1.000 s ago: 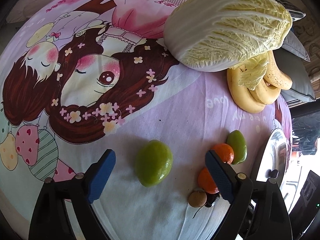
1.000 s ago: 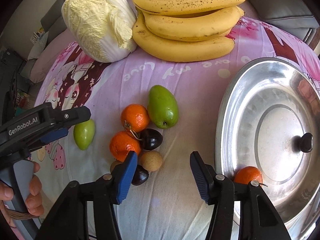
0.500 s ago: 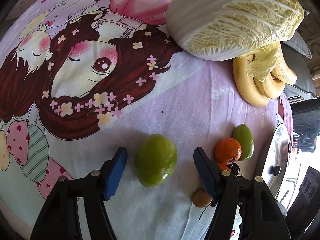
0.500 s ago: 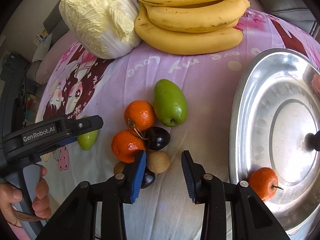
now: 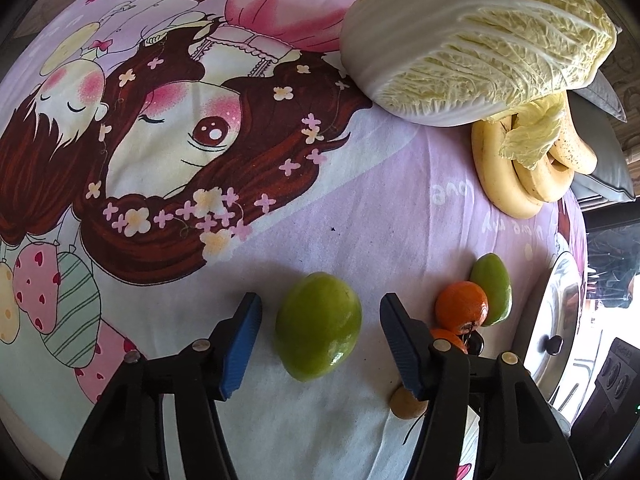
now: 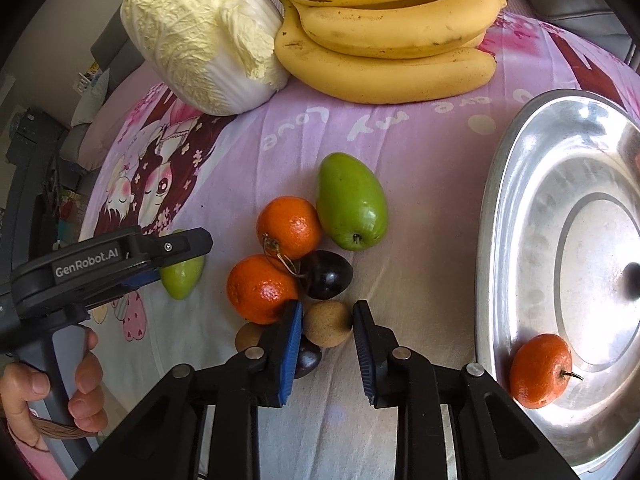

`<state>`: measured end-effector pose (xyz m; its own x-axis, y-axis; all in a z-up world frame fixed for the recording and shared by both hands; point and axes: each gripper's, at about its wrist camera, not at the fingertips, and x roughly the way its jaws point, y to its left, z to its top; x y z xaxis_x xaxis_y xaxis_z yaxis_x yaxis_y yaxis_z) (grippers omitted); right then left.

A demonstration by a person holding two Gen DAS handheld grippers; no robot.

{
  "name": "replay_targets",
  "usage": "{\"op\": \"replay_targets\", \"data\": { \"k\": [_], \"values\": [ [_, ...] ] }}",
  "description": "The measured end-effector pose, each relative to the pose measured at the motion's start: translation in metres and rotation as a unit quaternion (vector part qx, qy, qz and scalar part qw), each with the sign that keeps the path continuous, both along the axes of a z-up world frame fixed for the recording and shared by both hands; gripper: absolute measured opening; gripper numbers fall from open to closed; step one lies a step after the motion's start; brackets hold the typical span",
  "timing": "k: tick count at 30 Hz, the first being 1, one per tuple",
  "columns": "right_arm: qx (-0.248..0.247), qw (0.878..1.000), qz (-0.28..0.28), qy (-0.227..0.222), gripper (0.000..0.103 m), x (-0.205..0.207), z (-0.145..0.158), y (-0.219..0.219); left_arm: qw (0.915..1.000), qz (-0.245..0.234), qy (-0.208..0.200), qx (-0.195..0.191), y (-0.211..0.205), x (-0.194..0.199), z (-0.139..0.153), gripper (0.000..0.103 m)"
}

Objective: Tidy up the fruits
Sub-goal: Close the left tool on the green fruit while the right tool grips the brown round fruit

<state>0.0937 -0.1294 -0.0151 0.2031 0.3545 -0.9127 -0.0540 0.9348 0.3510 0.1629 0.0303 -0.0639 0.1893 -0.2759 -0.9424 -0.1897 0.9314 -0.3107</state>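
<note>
Left gripper (image 5: 320, 340): closing, our pads straddle the lone green mango (image 5: 318, 326), untouched, at six o'clock. Right gripper (image 6: 326, 336): clenched on a brown longan (image 6: 327, 323), lifting it clear of the pile. Tray (image 6: 504, 216), three o'clock: destination.

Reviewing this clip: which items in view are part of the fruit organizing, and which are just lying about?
Part of the job:
- green mango between the closing left tool
- brown round fruit gripped by the right tool
- oranges, second mango, dark plum
- metal tray holding one orange
- bananas

Lying about:
- napa cabbage
- cartoon bedsheet
</note>
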Motion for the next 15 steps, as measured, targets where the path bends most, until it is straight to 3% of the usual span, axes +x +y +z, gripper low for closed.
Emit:
{"op": "replay_targets", "data": {
  "k": [15],
  "values": [
    [0.011, 1.000, -0.028, -0.005, 0.028, -0.002, 0.007, -0.021, 1.0000, 0.001, 0.000, 0.005, 0.000, 0.001, 0.000, 0.063]
  ]
}}
